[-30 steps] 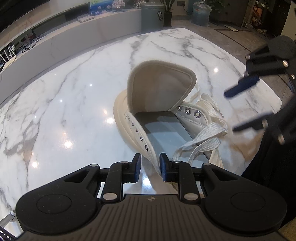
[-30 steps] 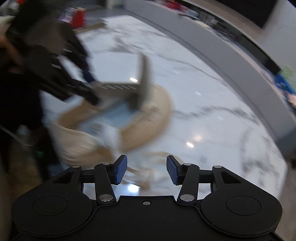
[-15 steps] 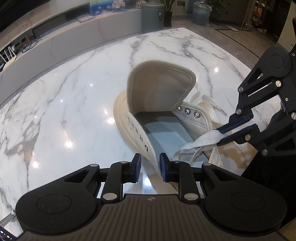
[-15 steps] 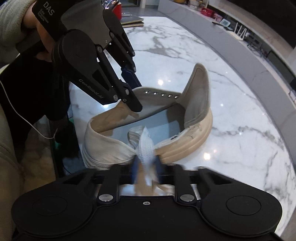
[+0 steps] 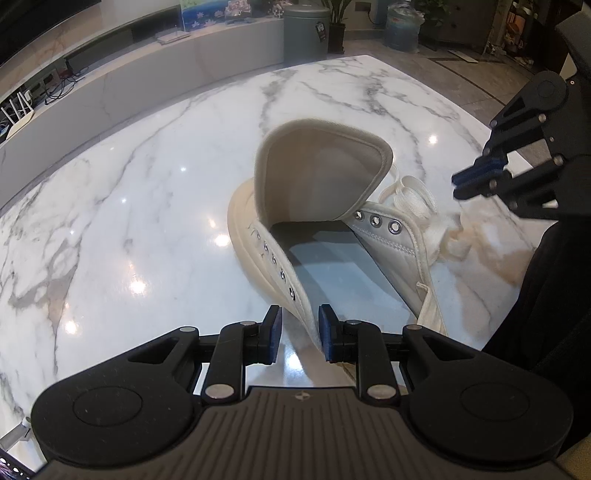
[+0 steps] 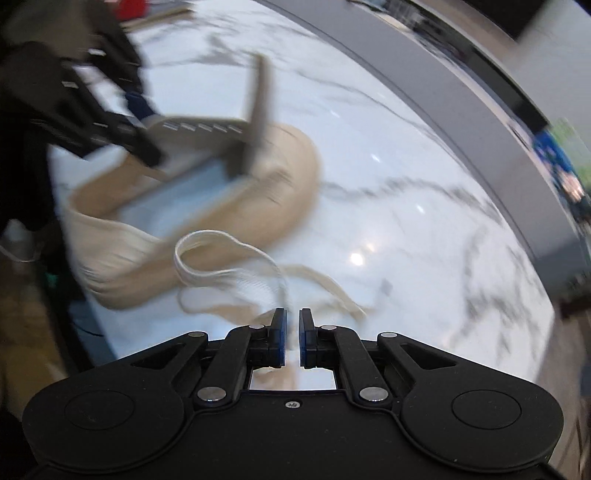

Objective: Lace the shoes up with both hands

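We see the cream shoe (image 5: 325, 206) on the marble desk (image 5: 147, 192), only an insole inside. Left tongs (image 5: 299, 334), narrowly parted, grip its eyelet edge. Right tongs (image 6: 291, 338), nearly closed, pinch the white lace (image 6: 229, 266).

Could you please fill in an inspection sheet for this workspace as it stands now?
Surface: white marble table, glossy.
Job's things: cream shoe, tongue upright, upper eyelets unlaced; white lace looping loose beside it.
Clutter: nothing seen.
Grippers: left gripper has its jaws on the shoe's eyelet edge; right gripper has its jaws shut on the lace.
Cables: wires by the far wall.
Surroundings: grey bin, plant, water bottle.
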Tool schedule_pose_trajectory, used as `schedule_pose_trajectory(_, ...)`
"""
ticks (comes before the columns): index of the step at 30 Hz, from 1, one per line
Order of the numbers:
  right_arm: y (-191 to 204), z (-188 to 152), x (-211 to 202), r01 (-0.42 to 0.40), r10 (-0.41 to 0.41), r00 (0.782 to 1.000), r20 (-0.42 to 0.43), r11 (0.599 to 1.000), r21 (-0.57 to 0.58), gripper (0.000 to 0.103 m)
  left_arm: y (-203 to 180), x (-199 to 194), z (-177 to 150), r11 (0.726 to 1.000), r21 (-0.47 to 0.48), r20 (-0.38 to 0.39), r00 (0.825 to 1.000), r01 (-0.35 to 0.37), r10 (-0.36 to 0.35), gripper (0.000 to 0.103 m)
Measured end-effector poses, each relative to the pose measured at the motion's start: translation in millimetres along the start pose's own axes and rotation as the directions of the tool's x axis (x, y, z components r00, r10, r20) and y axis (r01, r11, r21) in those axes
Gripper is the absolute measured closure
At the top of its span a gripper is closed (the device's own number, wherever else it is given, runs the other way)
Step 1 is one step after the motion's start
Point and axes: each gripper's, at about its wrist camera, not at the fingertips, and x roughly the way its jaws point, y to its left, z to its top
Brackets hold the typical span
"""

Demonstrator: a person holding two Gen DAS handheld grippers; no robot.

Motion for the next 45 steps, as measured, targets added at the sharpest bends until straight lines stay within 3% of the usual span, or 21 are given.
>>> schedule_pose_trajectory(3, -5.6, -3.7, 4.0, 0.044, -0.043, 0.999, -0.023, 0.999, 0.026, 0.097, 0.1, 0.0, 0.3, 1.0, -0.002, 0.0, 1.0, -0.002, 0.002, 0.082)
schedule_pose_trajectory(7, -3.4, -2.8, 0.9, 0.052, -0.052, 0.999, 0.0, 0.998, 0.027, 0.071, -0.1, -0.9, 0.3, 1.0, -0.005, 0.001, 1.0, -0.003, 0.003, 0.082)
schedule_pose_trajectory(16, 10.7, 27.0, -33.1, -0.045, 0.045, 0.983, 0.177, 0.999, -0.008, 0.067, -1.8, -16.2, 7.1, 1.0, -0.003, 0.066, 0.998, -0.011, 0.012, 0.082)
schedule_pose_trajectory(21, 17.8, 48.3, -48.4, -0.028, 0.037, 0.966, 0.257, 0.999, -0.04, 0.067, -0.1, -16.6, 7.4, 1.0, -0.02, 0.081, 0.996, -0.019, 0.02, 0.077)
schedule_pose_trajectory(26, 20.3, 72.2, -59.5, -0.036, 0.058, 0.948, 0.314, 0.997, -0.075, 0.067, 3.3, -15.4, 6.6, 1.0, -0.029, 0.082, 0.997, -0.009, 0.011, 0.077)
schedule_pose_trajectory(33, 26.6, 94.9, -52.4, -0.009, 0.049, 0.947, 0.316, 0.992, -0.125, 0.068, 5.9, -16.5, 4.9, 0.999, -0.036, 0.08, 0.997, -0.013, 0.016, 0.077)
schedule_pose_trajectory(38, 26.1, 101.4, -36.5, -0.048, 0.079, 0.958, 0.275, 0.992, -0.12, 0.096, 11.8, -17.5, 1.9, 0.999, -0.047, 0.071, 0.997, -0.017, 0.021, 0.076)
schedule_pose_trajectory(45, 35.8, 99.3, -34.7, -0.093, 0.129, 0.962, 0.243, 0.984, -0.151, 0.098, 12.6, -18.2, 1.4, 0.999, -0.042, 0.065, 0.998, -0.022, 0.025, 0.076)
